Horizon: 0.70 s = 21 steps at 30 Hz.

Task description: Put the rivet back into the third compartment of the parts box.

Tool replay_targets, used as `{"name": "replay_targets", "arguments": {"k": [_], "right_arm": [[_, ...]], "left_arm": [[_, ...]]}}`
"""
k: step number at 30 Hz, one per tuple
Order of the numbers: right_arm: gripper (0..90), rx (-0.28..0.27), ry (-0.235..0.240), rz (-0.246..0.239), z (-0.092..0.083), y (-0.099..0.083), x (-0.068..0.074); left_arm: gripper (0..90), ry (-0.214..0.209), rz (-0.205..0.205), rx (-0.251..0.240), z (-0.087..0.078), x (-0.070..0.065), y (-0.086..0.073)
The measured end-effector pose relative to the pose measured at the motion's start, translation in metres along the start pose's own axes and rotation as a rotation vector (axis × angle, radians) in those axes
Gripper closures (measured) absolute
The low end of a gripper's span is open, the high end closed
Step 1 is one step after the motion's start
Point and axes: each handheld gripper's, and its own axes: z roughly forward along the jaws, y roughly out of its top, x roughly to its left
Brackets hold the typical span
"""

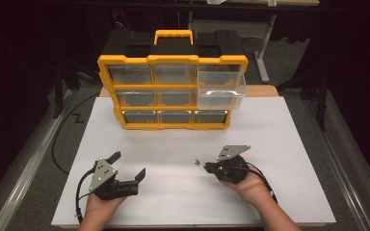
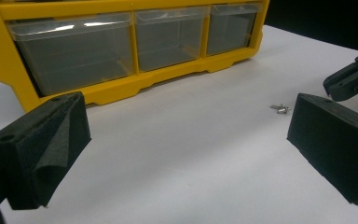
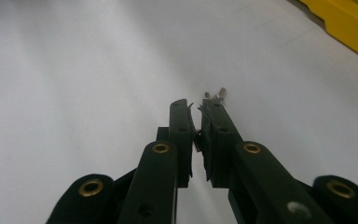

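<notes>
Small metal screws (image 1: 197, 162) lie together on the white tabletop (image 1: 279, 144), in front of a yellow and black drawer organizer (image 1: 173, 62). My right gripper (image 1: 208, 168) is shut and held low, its tips just right of the screws. In the right gripper view the jaws (image 3: 195, 105) meet with the screws (image 3: 216, 94) just past their tips; I cannot tell if anything is pinched. My left gripper (image 1: 128, 164) stands wide open at the front left with nothing between its pads. The left gripper view shows the screws (image 2: 280, 109) near its right pad (image 2: 335, 140), the right gripper (image 2: 349, 77) beyond.
The organizer holds three rows of clear drawers; its upper right drawer (image 1: 220, 86) is pulled out toward me. The lower drawers (image 2: 168, 37) are closed. A cable (image 1: 79, 192) trails from the left gripper. Dark floor and table legs surround the board.
</notes>
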Motion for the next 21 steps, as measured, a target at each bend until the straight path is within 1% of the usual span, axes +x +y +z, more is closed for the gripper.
{"name": "replay_targets", "arguments": {"k": [2,4,7,9,10,11,12,13,14,15,16,18,19,20,21], "right_arm": [[84.2,0.002,-0.003,0.003,-0.002,-0.001,-0.001],[84.3,0.019,-0.008,0.025,-0.008,-0.005,-0.003],[84.3,0.034,-0.012,0.022,-0.012,-0.007,-0.004],[84.3,0.045,-0.003,0.030,-0.016,-0.008,-0.005],[84.3,0.059,0.005,0.036,-0.017,-0.009,-0.005],[84.3,0.085,0.019,0.029,-0.019,-0.010,-0.006],[84.3,0.085,0.019,0.029,-0.019,-0.010,-0.006],[84.3,0.113,0.036,0.024,-0.021,-0.009,-0.006],[84.3,0.113,0.036,0.024,-0.021,-0.009,-0.006],[84.3,0.129,0.045,0.017,-0.022,-0.009,-0.007],[84.3,0.162,0.062,0.013,-0.025,-0.007,-0.008],[84.3,0.169,0.070,0.013,-0.026,-0.006,-0.009],[84.3,0.186,0.074,0.003,-0.028,-0.005,-0.011],[84.4,0.218,0.082,-0.003,-0.031,-0.002,-0.012],[84.4,0.218,0.082,-0.003,-0.031,-0.002,-0.012]], "left_arm": [[0.2,0.001,0.005,0.003,0.000,-0.001,0.000],[0.3,-0.004,0.004,0.003,0.000,-0.001,0.000],[0.2,-0.014,0.011,0.002,-0.001,-0.002,0.000],[0.2,-0.017,0.013,-0.001,-0.001,-0.004,0.001],[0.2,-0.019,0.014,-0.001,0.000,-0.004,0.001],[0.2,-0.020,0.018,0.003,-0.001,-0.005,0.001],[0.2,-0.021,0.020,0.004,-0.001,-0.005,0.001],[0.3,-0.022,0.023,0.005,0.000,-0.006,0.001],[0.3,-0.022,0.027,0.007,0.000,-0.006,0.000],[0.3,-0.022,0.028,0.009,0.000,-0.006,0.000],[0.2,-0.021,0.028,0.010,-0.001,-0.006,0.000],[0.2,-0.021,0.031,0.010,-0.001,-0.005,0.000],[0.2,-0.021,0.032,0.009,-0.001,-0.005,0.000],[0.3,-0.022,0.031,0.008,-0.001,-0.005,0.000],[0.3,-0.022,0.031,0.007,-0.001,-0.005,0.000]]}}
